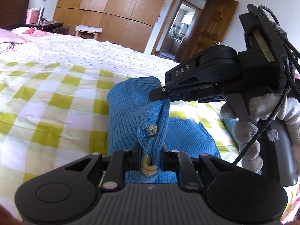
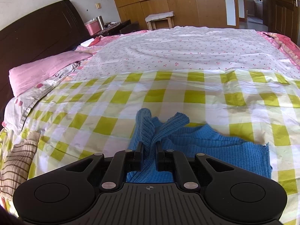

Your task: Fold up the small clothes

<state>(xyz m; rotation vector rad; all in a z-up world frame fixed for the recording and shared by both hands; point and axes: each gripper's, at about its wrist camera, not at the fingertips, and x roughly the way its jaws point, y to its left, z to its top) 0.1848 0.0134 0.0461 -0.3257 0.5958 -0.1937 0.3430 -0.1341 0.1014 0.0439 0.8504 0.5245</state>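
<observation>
- The bed (image 2: 187, 60) fills both views, its near part covered by a green-and-white checked sheet (image 2: 116, 112) and its far part by a white floral sheet (image 2: 178, 52).
- A pink pillow (image 2: 43, 69) lies by the dark headboard (image 2: 37, 31).
- The blue knitted sweater (image 2: 206, 142) lies on the checked sheet just in front of me, part flat and part lifted.
- A striped beige garment (image 2: 16, 161) sits at the bed's left edge, well apart from the sweater.
- My right gripper (image 2: 149, 150) is pinched tight on a ribbed blue fold.
- My left gripper (image 1: 150, 155) is clamped on a buttoned edge; the yellow bit there may be trim.
- My gloved right hand (image 1: 262, 123) holds its gripper's handle.
</observation>
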